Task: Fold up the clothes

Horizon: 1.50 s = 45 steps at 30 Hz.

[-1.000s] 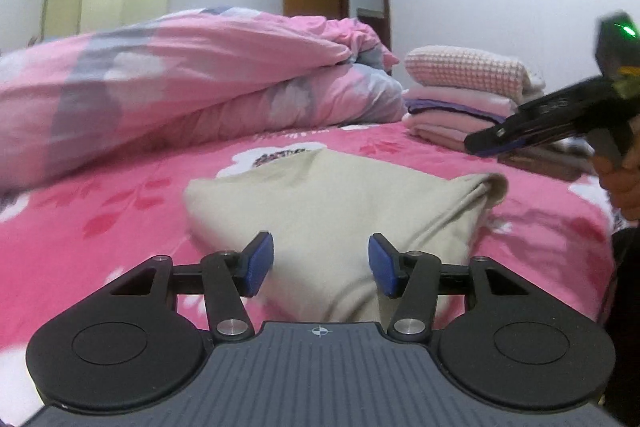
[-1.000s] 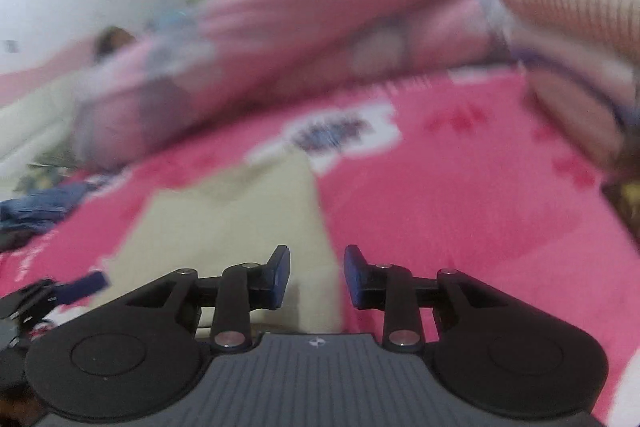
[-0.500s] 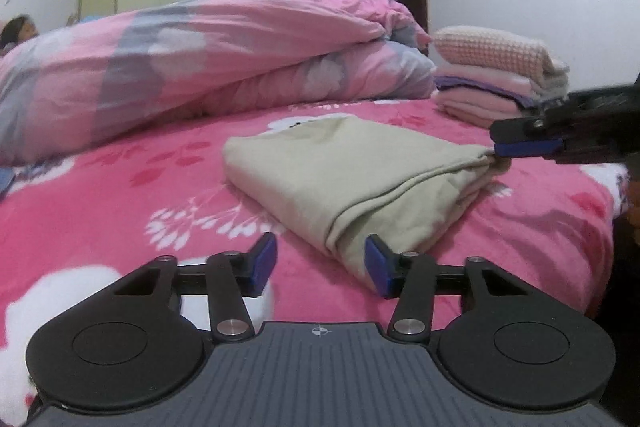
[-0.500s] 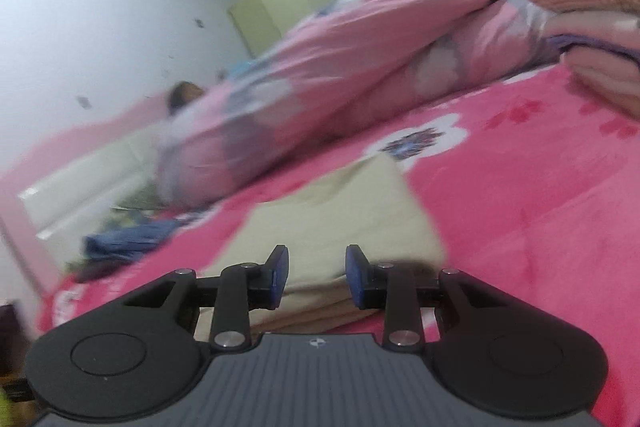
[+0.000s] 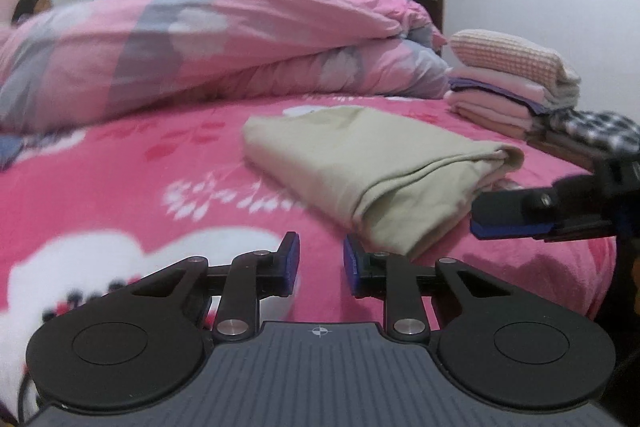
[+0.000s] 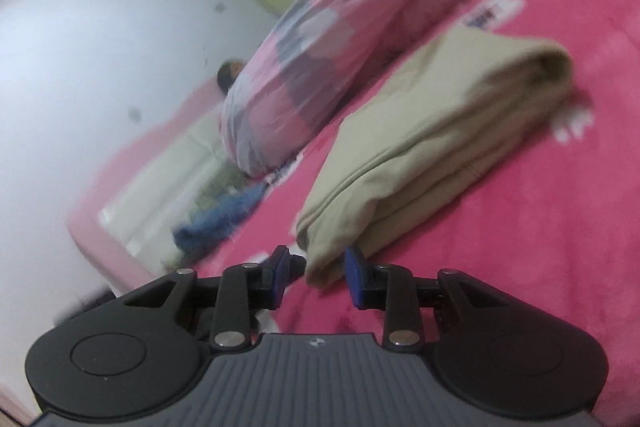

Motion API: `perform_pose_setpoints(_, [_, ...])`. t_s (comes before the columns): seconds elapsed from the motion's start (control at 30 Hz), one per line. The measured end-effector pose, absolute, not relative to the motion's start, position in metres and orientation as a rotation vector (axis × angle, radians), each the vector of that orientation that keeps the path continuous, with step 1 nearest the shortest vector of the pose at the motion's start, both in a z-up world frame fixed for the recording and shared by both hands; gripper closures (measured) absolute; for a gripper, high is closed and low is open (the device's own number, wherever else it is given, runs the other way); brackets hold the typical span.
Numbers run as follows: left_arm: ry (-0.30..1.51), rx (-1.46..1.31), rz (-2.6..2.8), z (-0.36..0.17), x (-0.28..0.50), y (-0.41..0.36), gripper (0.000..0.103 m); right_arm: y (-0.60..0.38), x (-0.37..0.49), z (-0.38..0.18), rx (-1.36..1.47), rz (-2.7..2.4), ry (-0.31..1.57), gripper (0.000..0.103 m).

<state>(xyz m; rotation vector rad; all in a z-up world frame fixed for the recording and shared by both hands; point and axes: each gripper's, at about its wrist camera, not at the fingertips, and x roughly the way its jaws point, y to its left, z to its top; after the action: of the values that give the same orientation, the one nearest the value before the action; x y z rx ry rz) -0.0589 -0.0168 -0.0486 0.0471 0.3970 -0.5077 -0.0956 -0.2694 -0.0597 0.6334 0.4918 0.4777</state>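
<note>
A folded beige garment [image 5: 368, 155] lies on the pink flowered bed sheet [image 5: 120, 167]. My left gripper [image 5: 320, 263] hovers low over the sheet just left of the garment's near corner. Its jaws are closing and nothing is between them. My right gripper [image 5: 516, 217] reaches in from the right, level with the garment's thick folded end. In the tilted right wrist view the garment [image 6: 440, 131] stretches away, and its near corner sits between the fingertips of my right gripper [image 6: 314, 275]. The pads stand a little apart from the cloth.
A bunched pink and grey duvet [image 5: 200, 47] fills the far side of the bed. A stack of folded clothes [image 5: 516, 79] and a checked cloth [image 5: 600, 127] sit at the right. A blue garment [image 6: 216, 223] lies near the headboard. A person's head [image 5: 32, 3] shows far left.
My left gripper drew back off the garment to its left side and its jaws narrowed. My right gripper came down from high on the right, rolled, and now sits at the garment's corner.
</note>
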Motion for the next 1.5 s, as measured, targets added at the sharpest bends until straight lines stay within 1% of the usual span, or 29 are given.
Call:
perform_pose_setpoints(0.13, [0.417,-0.047,-0.502,-0.050,-0.057,-0.001,0.079,-0.242,-0.101,-0.052,0.488,0.483,0.462,0.070])
perform_pose_setpoints(0.27, [0.417,-0.103,-0.499,-0.049,-0.058,0.010,0.079,-0.217,-0.103,-0.051,0.400,0.487,0.461,0.071])
perform_pose_setpoints(0.43, [0.419,-0.143,-0.508,-0.051,-0.058,0.018,0.079,-0.203,-0.099,-0.054,0.334,0.455,0.467,0.072])
perform_pose_setpoints(0.5, [0.414,-0.147,-0.516,-0.051,-0.059,0.019,0.079,-0.200,-0.094,-0.057,0.325,0.432,0.468,0.074])
perform_pose_setpoints(0.53, [0.410,-0.147,-0.522,-0.050,-0.060,0.019,0.079,-0.199,-0.092,-0.058,0.329,0.427,0.463,0.075])
perform_pose_setpoints(0.6, [0.401,-0.141,-0.538,-0.050,-0.060,0.017,0.079,-0.197,-0.088,-0.060,0.318,0.405,0.458,0.086])
perform_pose_setpoints(0.63, [0.397,-0.136,-0.547,-0.050,-0.059,0.016,0.079,-0.196,-0.087,-0.061,0.299,0.383,0.457,0.100])
perform_pose_setpoints(0.67, [0.393,-0.131,-0.557,-0.050,-0.059,0.015,0.079,-0.195,-0.087,-0.060,0.294,0.365,0.449,0.101])
perform_pose_setpoints(0.87, [0.344,-0.033,-0.623,-0.050,-0.057,-0.009,0.079,-0.203,-0.092,-0.051,0.313,0.349,0.400,0.102])
perform_pose_setpoints(0.97, [0.326,-0.004,-0.644,-0.050,-0.055,-0.021,0.076,-0.203,-0.090,-0.048,0.309,0.352,0.394,0.102])
perform_pose_setpoints(1.07, [0.339,-0.011,-0.636,-0.051,-0.050,-0.026,0.074,-0.203,-0.089,-0.048,0.296,0.350,0.392,0.102])
perform_pose_setpoints(1.23, [0.340,-0.042,-0.593,-0.050,-0.048,-0.024,0.074,-0.204,-0.089,-0.048,0.283,0.348,0.388,0.102])
perform_pose_setpoints(1.33, [0.356,-0.058,-0.580,-0.048,-0.044,-0.022,0.071,-0.203,-0.089,-0.049,0.277,0.350,0.383,0.102])
perform_pose_setpoints(1.5, [0.334,0.029,-0.549,-0.047,-0.046,-0.035,0.071,-0.202,-0.089,-0.052,0.266,0.353,0.379,0.102])
